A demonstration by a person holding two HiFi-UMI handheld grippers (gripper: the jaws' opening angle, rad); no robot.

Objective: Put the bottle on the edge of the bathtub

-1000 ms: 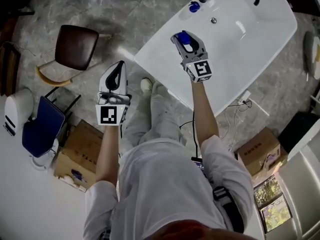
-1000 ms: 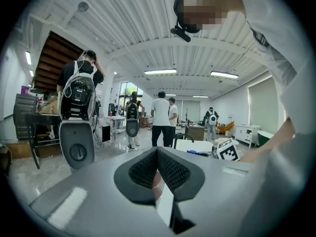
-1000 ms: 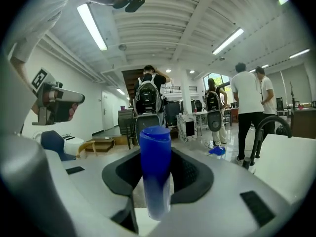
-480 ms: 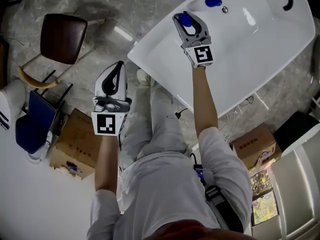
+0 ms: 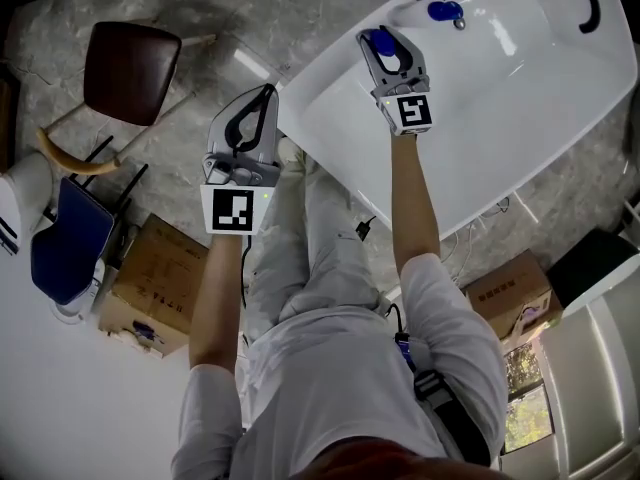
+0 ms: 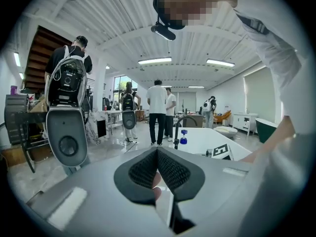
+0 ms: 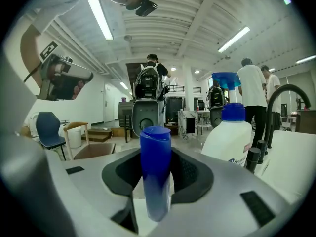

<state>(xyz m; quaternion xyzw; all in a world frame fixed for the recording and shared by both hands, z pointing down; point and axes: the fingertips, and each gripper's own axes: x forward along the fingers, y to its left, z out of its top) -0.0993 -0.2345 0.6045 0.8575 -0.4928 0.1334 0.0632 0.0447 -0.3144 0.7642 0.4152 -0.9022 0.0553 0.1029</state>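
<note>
jug [image 7: 232,132] label: blurred print, unreadable; just beyond right tongs [image 7: 157,174]
box [image 5: 160,278] print: illegible; below left tongs [image 5: 256,108]

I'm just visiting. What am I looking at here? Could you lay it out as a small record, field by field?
Who: a person holding a gripper in each hand, no robot arm
Right gripper: shut on a blue-capped bottle, held over the white bathtub
Left gripper: shut, empty, over the floor beside the tub's corner
Second bottle: white with a blue cap, near the black tap
Nearby: brown chair, cardboard box
Job: held bottle not yet set on the tub's edge
</note>
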